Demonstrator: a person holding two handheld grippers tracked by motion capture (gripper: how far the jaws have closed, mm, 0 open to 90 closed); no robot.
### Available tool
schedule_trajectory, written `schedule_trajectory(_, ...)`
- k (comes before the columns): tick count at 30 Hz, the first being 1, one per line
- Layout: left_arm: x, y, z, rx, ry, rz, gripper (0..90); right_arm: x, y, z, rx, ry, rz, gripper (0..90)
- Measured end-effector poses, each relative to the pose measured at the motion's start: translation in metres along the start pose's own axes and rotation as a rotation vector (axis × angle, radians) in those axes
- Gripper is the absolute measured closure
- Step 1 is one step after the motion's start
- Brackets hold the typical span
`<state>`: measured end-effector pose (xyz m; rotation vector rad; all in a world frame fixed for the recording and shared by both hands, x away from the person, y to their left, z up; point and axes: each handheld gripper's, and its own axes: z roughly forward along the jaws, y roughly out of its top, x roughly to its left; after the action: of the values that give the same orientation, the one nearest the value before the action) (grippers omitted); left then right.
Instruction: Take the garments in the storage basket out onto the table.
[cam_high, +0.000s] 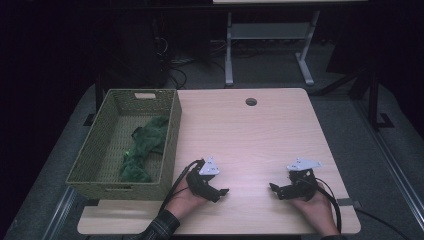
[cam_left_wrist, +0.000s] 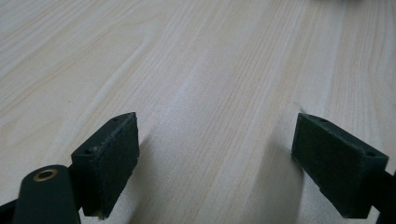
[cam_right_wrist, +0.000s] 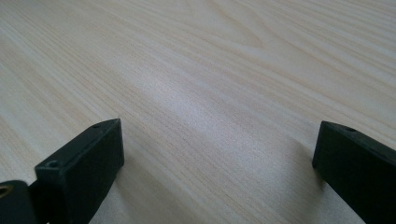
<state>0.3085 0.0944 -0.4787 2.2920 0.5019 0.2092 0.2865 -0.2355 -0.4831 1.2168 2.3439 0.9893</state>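
Bench (cam_high: 260, 130): light wood-grain top, round cable hole (cam_high: 251, 102) near far edge. Woven basket (cam_high: 169, 131): olive green, along left edge, holding crumpled green cloth (cam_high: 142, 147). Left gripper (cam_high: 223, 192): near edge, left of centre, jaws spread wide, nothing between them. Right gripper (cam_high: 273, 188): near edge, right of centre, jaws likewise released, empty. Grippers face each other, apart.

Lab or workroom: bare wooden table (cam_high: 260, 130), dark carpeted floor (cam_high: 350, 115) (cables (cam_high: 175, 70) trailing), metal desk frame (cam_high: 270, 45) behind.
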Motion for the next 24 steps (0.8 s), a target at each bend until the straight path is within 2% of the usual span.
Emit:
schedule_trajectory(9, 0.000, 0.000, 0.000, 0.002, -0.005, 0.005, 12.5, 0.000, 0.000, 0.000, 0.003, 0.003, 0.003, 1.5)
schedule_trajectory(17, 0.000, 0.002, -0.002, 0.025, -0.008, 0.003, 12.7, 0.000, 0.000, 0.000, 0.002, 0.000, 0.005, 1.5)
schedule_trajectory(24, 0.003, 0.007, -0.011, 0.007, -0.002, -0.008, 12.8, 0.000, 0.000, 0.000, 0.002, 0.001, 0.005, 1.5)
